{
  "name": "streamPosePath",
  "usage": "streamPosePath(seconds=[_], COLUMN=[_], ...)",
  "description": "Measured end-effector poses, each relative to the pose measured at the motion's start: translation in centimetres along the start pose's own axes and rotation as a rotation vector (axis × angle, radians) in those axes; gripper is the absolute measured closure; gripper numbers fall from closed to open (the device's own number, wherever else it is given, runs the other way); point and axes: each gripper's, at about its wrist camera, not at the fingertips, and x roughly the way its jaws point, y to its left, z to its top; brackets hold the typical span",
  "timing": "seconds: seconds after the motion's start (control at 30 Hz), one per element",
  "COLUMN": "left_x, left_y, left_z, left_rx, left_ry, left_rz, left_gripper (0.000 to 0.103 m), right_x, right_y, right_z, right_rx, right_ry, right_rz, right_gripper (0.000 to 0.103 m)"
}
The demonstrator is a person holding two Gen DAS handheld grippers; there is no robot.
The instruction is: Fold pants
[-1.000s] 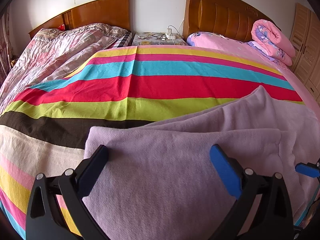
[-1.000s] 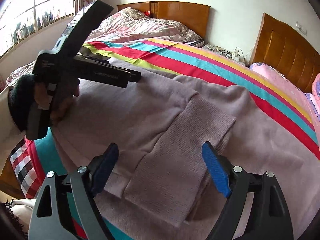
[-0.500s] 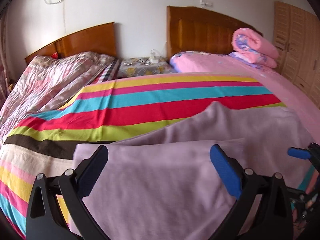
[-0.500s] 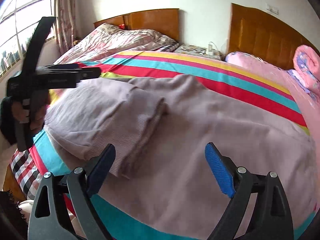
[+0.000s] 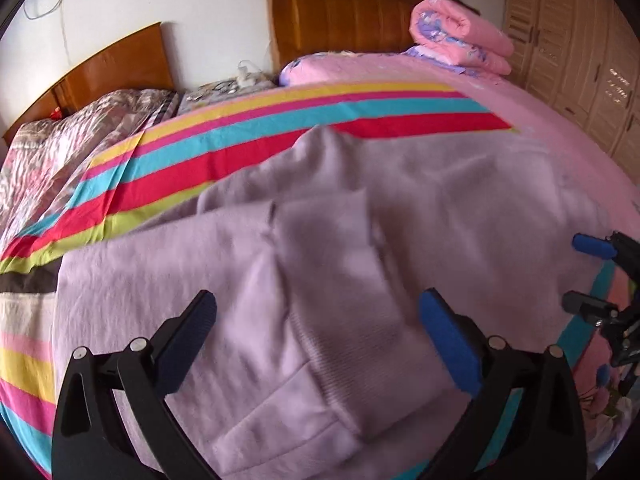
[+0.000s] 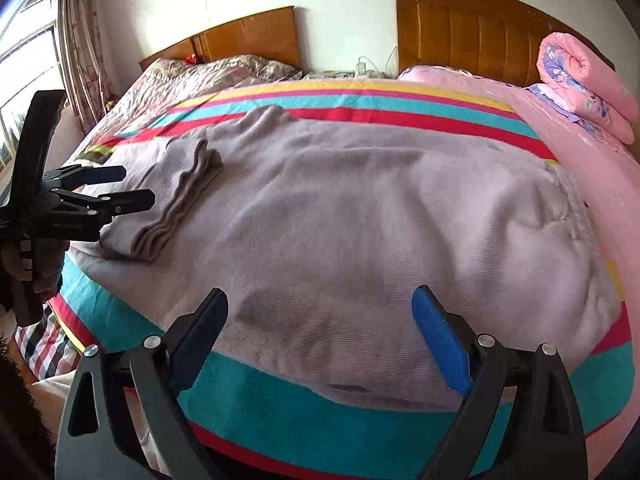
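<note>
Lilac knit pants [image 6: 360, 216] lie spread across the striped bed sheet [image 6: 360, 96]. Their ribbed cuff end [image 6: 180, 204] is folded back on top at the left; in the left wrist view the pants [image 5: 460, 208] and that fold [image 5: 340, 280] fill the foreground. My left gripper [image 5: 316, 340] is open and empty just above the folded cuff; it also shows in the right wrist view [image 6: 116, 186]. My right gripper [image 6: 320, 336] is open and empty over the near edge of the pants; it also shows in the left wrist view [image 5: 588, 272].
A rolled pink quilt [image 6: 584, 84] lies at the back right on a pink sheet [image 6: 600, 168]. A floral quilt [image 5: 60, 152] covers the left bed. Wooden headboards [image 6: 472, 36] and a cluttered nightstand [image 5: 228, 88] stand behind. A wardrobe [image 5: 580, 48] stands at the right.
Both grippers have pulled back and swung right. The cuff end now lies folded over the pants. Both grippers stay open.
</note>
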Motion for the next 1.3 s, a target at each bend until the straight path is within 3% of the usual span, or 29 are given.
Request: streamPosePath(seconds=[0.1,0.2,0.27,0.33,0.47,0.53,0.63,0.77,0.83,0.87,0.93,1.03,1.3], left_x=[0.2,5.1,8.7,11.5,16.5,17.0,17.0,18.3,19.1,18.9,19.0,18.9,19.2], left_y=[-4.3,-8.6,-9.3,-8.9,-8.8,-9.0,-8.7,-8.2,-6.5,-6.2,-6.3,-6.7,-7.5], left_z=[4.4,8.4,10.2,11.5,11.8,11.8,13.0,14.0,13.8,13.7,13.7,13.5,13.4], left_rx=[0.090,0.154,0.092,0.004,0.016,0.059,0.036,0.044,-0.034,-0.034,-0.021,-0.011,-0.002], left_ry=[-0.049,-0.008,0.023,0.049,0.156,0.137,0.126,0.131,0.153,0.125,0.123,0.115,0.111], left_rz=[-0.091,-0.125,-0.142,-0.159,-0.087,-0.064,-0.106,-0.018,-0.053,-0.062,-0.053,-0.037,-0.001], left_gripper=[0.001,0.001,0.002,0.002,0.002,0.002,0.002,0.001,0.002,0.001,0.001,0.001,0.001], right_x=[-1.2,-0.5,0.5,1.9,0.3,-0.4,-0.6,3.5,5.9,7.2,9.2,7.7,2.2], right_y=[-1.7,-3.2,-3.6,-4.0,-4.9,-5.1,-5.3,-4.6,-4.1,-3.9,-3.8,-3.5,-5.9], right_z=[0.7,1.5,1.5,0.6,-0.8,0.2,3.1,7.3,8.5,8.8,8.3,6.9,4.0], right_rx=[0.022,0.048,0.026,-0.012,-0.013,-0.004,-0.009,-0.085,-0.143,-0.170,-0.208,-0.292,-0.252], right_ry=[-0.056,-0.043,0.004,0.133,0.132,0.156,0.101,0.120,0.175,0.211,0.324,0.319,0.295], right_rz=[-0.047,-0.068,-0.078,-0.123,-0.065,-0.043,0.006,0.095,0.135,0.161,0.150,0.142,0.138], right_gripper=[0.013,0.013,0.013,0.013,0.012,0.013,0.013,0.013,0.013,0.013,0.013,0.010,0.011])
